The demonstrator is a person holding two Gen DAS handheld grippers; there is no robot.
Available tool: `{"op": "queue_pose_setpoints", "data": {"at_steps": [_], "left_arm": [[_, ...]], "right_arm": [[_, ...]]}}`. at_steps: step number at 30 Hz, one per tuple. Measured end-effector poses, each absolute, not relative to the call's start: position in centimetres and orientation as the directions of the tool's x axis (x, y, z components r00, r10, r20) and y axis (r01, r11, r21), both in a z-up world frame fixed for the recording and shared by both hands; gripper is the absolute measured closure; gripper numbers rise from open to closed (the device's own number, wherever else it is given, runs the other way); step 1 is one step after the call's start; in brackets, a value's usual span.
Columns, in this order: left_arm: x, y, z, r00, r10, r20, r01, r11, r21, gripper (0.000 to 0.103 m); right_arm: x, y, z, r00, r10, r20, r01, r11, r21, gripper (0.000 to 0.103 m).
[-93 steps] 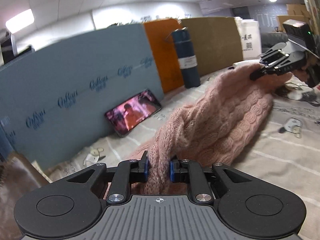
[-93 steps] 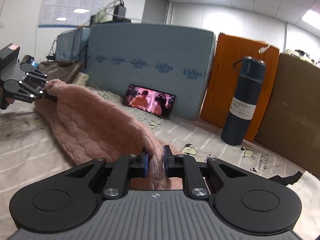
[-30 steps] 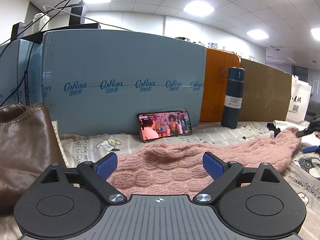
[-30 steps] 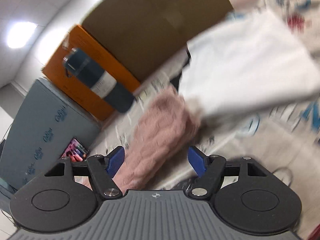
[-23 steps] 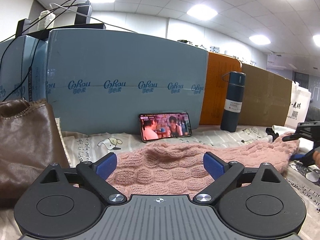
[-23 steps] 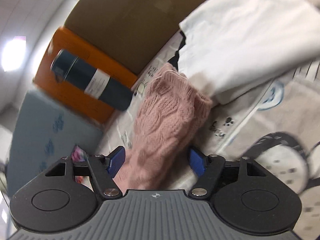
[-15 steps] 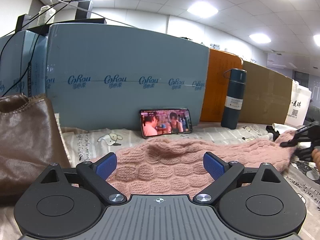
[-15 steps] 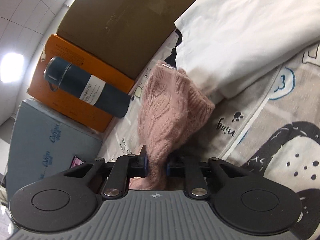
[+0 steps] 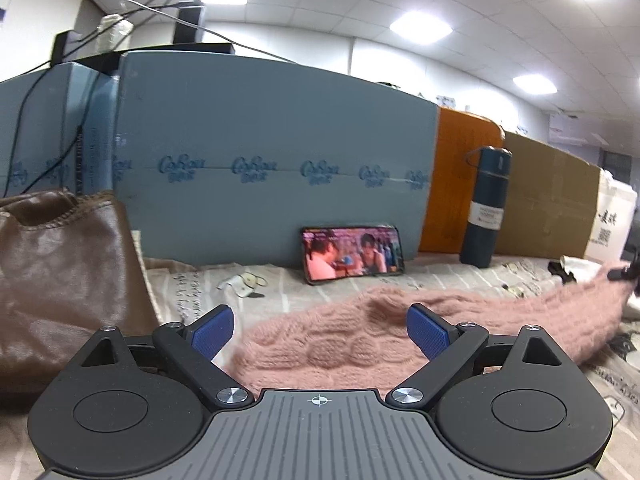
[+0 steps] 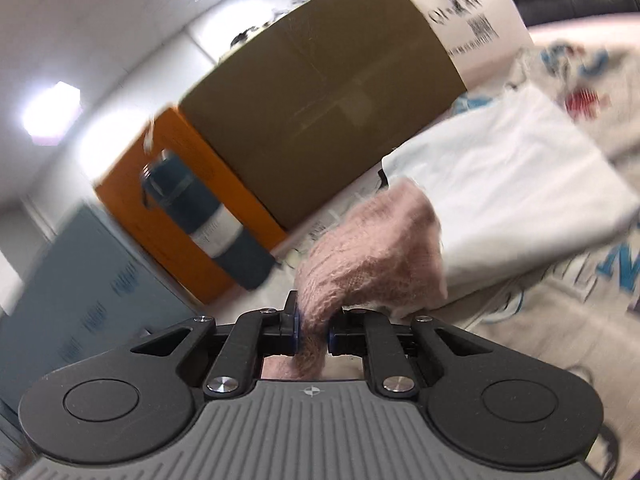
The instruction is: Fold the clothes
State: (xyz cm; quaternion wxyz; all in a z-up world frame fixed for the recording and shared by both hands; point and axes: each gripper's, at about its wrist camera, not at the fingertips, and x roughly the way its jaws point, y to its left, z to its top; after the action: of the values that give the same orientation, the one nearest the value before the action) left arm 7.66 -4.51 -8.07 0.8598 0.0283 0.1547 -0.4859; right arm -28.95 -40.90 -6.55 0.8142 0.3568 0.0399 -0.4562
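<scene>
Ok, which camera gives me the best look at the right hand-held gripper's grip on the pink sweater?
The right wrist view: the right hand-held gripper is shut on the pink sweater, with knit bunched between its fingers. The left wrist view shows only a dark, blurred bit of it at the sweater's far end.

Ceiling panel lights (image 9: 421,31) are glowing over a white tiled ceiling. Ahead of the tool, a blue foam board (image 9: 272,160) is standing upright, with an orange board (image 9: 460,184) and a brown cardboard sheet (image 9: 548,204) leaning to its right. A printed bedsheet (image 9: 280,292) is covering the surface below.
</scene>
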Motion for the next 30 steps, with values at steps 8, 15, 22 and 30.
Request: {"op": "queue_pose_setpoints", "data": {"at_steps": [8, 15, 22, 30], "left_arm": [[7.9, -4.3, -8.0, 0.475, -0.831, -0.290, 0.845, 0.523, -0.115, 0.008], [8.0, -4.3, -8.0, 0.464, -0.836, -0.292, 0.848, 0.515, -0.128, 0.008], [8.0, -4.4, -8.2, 0.452, -0.840, -0.299, 0.851, 0.507, -0.137, 0.007], [7.9, -4.4, -8.2, 0.446, -0.843, -0.302, 0.853, 0.502, -0.143, 0.007]], "right_arm": [[-22.5, -36.7, -6.5, 0.677, -0.634, -0.374, 0.735, 0.606, 0.305, 0.092], [-18.4, -33.5, -7.4, 0.693, -0.581, -0.427, 0.692, 0.702, 0.168, 0.084], [-16.5, -31.2, -7.4, 0.743, -0.519, -0.422, 0.614, 0.779, 0.123, 0.039], [-15.3, -30.3, -8.3, 0.791, -0.405, -0.458, 0.530, 0.828, 0.183, 0.031]]}}
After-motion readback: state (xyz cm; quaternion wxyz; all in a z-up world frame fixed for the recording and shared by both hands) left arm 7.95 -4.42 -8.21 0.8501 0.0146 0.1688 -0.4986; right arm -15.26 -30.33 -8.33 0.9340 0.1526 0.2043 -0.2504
